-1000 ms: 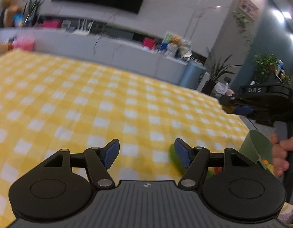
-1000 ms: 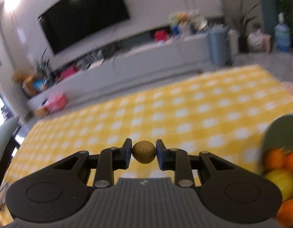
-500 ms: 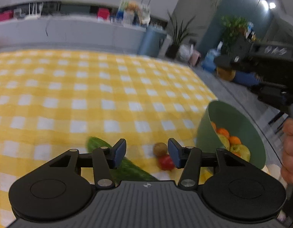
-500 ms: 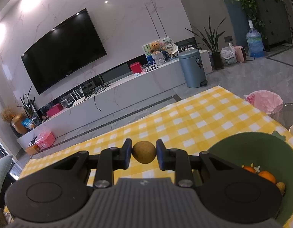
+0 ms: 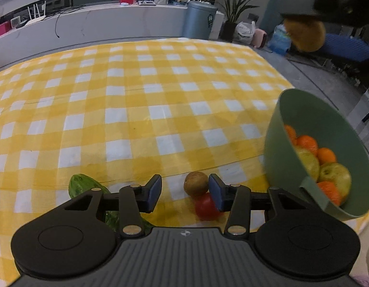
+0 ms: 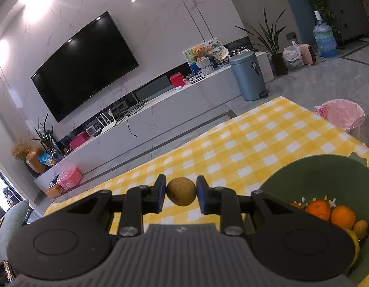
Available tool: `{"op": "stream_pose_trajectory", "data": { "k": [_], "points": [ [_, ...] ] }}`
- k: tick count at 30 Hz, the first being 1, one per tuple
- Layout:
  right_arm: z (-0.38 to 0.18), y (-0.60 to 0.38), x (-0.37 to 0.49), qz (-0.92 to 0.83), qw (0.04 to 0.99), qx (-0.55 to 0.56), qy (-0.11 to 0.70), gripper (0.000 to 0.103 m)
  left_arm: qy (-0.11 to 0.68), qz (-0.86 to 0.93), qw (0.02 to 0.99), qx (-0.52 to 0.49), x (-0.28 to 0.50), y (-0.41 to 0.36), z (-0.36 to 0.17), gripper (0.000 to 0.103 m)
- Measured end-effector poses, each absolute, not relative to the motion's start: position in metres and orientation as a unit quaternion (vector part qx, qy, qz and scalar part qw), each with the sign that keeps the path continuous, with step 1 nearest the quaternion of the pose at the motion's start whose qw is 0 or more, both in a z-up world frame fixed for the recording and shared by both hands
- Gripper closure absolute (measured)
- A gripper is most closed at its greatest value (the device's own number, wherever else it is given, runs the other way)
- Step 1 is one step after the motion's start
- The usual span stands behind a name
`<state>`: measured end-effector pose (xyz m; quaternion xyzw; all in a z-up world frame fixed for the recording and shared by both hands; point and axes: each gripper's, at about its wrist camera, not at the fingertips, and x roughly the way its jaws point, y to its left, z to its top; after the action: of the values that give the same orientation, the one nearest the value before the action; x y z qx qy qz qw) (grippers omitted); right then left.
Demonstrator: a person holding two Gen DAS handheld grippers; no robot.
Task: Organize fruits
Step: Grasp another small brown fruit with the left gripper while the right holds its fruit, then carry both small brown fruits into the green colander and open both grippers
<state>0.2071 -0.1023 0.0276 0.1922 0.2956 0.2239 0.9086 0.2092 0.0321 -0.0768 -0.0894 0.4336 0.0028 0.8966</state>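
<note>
Table [image 5: 127, 100] under yellow check cloth, no legible writing on it; green bowl [image 5: 277, 148] of oranges and apples at its right edge. Cucumber [image 5: 80, 185] lies lengthwise toward the camera. Left gripper [image 5: 184, 192], fingers wide, hovers over tomato [image 5: 204, 206] and kiwi [image 5: 195, 186]. Right gripper [image 6: 180, 192] clamps another kiwi [image 6: 181, 191] above the bowl's near-left side.

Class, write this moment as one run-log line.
right hand-held gripper: shut on kiwi, beside green bowl | left hand-held gripper: open, over second kiwi, tomato
</note>
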Motion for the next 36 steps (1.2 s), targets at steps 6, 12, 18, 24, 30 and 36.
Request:
{"op": "stream_pose_trajectory", "data": {
  "k": [6,12,18,24,30,36],
  "points": [
    [0.025,-0.108,0.21,0.224,0.904,0.201,0.304,0.079,0.439,-0.019,0.893,-0.096,0.215,0.03,-0.077,0.065],
    [0.024,-0.11,0.211,0.225,0.901,0.207,0.308,0.079,0.444,-0.029,0.891,-0.093,0.218,0.025,-0.076,0.068],
    [0.024,-0.116,0.212,0.217,0.9,0.219,0.308,0.079,0.472,-0.039,0.872,-0.124,0.232,0.03,-0.076,0.074],
    [0.023,-0.121,0.212,0.21,0.897,0.23,0.315,0.079,0.494,-0.034,0.86,-0.122,0.242,0.028,-0.074,0.075],
    [0.024,-0.122,0.212,0.211,0.895,0.232,0.316,0.079,0.503,-0.025,0.854,-0.134,0.249,0.029,-0.074,0.075],
    [0.025,-0.132,0.212,0.198,0.897,0.244,0.311,0.079,0.498,-0.024,0.855,-0.146,0.246,0.032,-0.074,0.075]
  ]
}}
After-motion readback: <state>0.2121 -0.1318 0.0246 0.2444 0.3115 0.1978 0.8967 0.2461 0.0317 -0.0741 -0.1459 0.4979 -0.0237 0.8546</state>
